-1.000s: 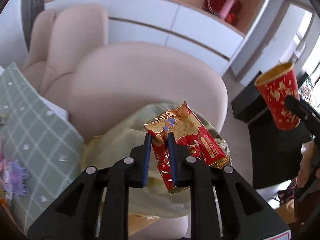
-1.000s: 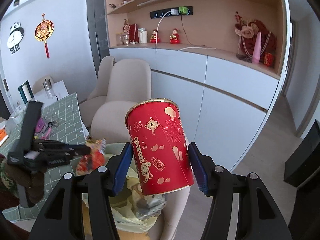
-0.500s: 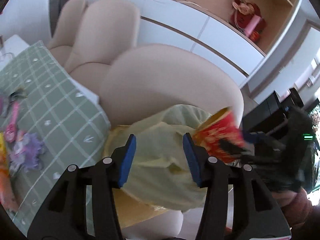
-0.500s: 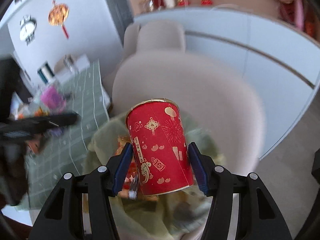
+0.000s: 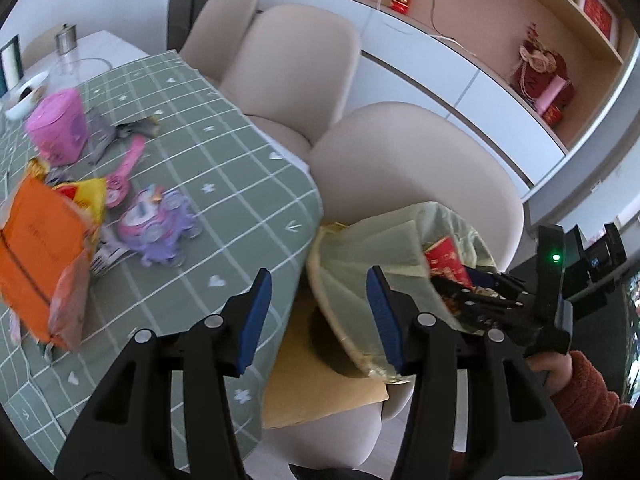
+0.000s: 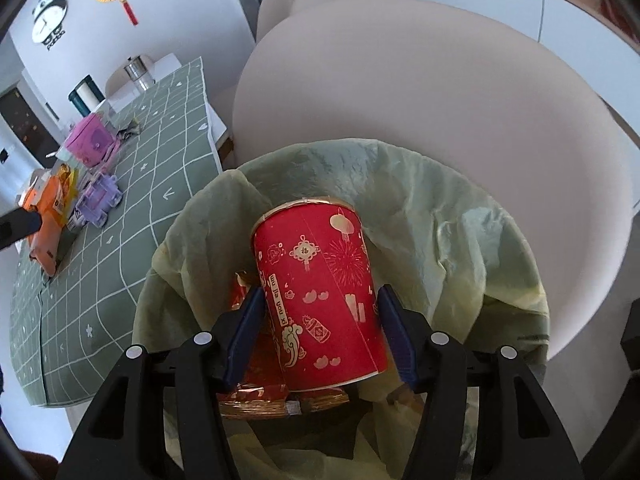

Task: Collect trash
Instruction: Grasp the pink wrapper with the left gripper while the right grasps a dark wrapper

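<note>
My right gripper [image 6: 320,334] is shut on a red paper cup [image 6: 318,292] with gold prints and holds it upright inside the mouth of the pale green trash bag [image 6: 452,236]. A red and gold wrapper [image 6: 256,384] lies in the bag under the cup. In the left wrist view my left gripper [image 5: 318,320] is open and empty, above the gap between the table edge and the bag [image 5: 360,256]. The cup [image 5: 446,264] and right gripper [image 5: 472,292] show there inside the bag's opening.
The bag sits on a beige chair [image 5: 420,160] beside a table with a green checked cloth [image 5: 224,184]. On the cloth lie an orange packet [image 5: 40,256], a purple toy [image 5: 156,220], a pink box [image 5: 58,128] and wrappers. White cabinets [image 5: 460,76] stand behind.
My left gripper let the red wrapper go into the bag, opened and swung left toward the table. My right gripper carried the cup down into the bag's mouth.
</note>
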A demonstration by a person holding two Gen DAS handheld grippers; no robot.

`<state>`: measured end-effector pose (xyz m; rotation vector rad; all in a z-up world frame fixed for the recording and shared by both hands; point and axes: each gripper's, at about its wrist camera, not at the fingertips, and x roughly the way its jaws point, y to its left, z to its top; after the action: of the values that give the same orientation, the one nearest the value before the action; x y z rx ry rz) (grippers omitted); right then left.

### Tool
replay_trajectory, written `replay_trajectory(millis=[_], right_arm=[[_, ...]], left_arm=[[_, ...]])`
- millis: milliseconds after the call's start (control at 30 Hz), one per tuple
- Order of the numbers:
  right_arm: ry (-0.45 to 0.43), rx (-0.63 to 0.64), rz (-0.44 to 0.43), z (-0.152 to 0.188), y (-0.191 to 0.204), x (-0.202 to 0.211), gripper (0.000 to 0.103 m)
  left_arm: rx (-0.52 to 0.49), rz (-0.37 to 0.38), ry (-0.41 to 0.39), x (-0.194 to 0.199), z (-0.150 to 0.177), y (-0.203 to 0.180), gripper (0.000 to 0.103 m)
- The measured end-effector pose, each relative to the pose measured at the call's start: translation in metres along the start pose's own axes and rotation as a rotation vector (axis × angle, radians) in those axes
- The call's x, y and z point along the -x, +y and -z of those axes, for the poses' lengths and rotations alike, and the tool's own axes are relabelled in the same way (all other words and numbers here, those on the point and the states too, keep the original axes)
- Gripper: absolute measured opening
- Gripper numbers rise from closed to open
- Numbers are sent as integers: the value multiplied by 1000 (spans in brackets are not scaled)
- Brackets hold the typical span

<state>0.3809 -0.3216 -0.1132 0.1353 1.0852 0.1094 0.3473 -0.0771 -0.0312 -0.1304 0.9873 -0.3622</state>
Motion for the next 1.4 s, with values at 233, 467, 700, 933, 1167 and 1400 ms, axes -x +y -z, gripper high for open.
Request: replay_trajectory(millis=[233, 467, 700, 933, 1167, 1400], right_arm=[[-44, -23, 85, 6, 4, 27, 59], [-164, -75, 181, 3, 19, 74, 59], [-324, -43, 151, -11, 68, 119, 59], [-339, 69, 165, -27, 148, 110, 59], [-291, 90, 154, -24, 213, 79, 59], [-187, 138, 163, -8, 254, 51, 59]], left_arm=[[14, -6, -44, 20, 5, 37, 53], [39, 13, -110, 58, -4, 90, 58], [123, -32, -176, 87, -3, 166, 58], [252, -111, -219, 115, 22, 260, 59], [328, -95, -128, 118, 54, 326, 77], [273, -136, -46, 101, 77, 338, 69]])
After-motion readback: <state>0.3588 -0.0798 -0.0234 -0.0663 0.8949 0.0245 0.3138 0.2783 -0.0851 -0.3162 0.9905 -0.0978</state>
